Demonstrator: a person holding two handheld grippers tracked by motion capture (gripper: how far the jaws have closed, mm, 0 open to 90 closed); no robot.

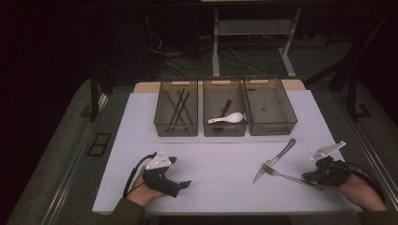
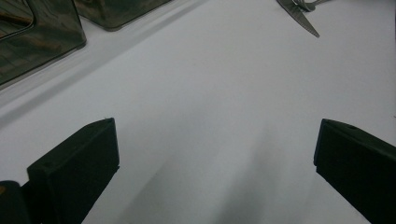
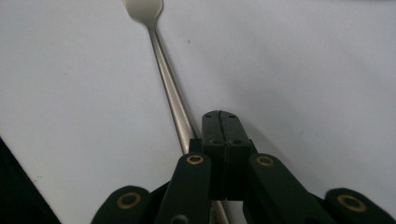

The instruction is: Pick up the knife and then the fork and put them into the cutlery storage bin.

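While the right gripper (image 3: 219,114) rests low over the white table (image 1: 220,187), its 2 jaws stand pressed together with nothing clamped between them. The fork (image 3: 170,91) lies flat on the table, its handle running just beside the closed jaws on their left side and passing under the gripper body. A table knife (image 1: 274,160) lies beyond the fork's tines. The left gripper (image 2: 215,140) holds its jaws wide apart over bare table, well clear of both utensils.
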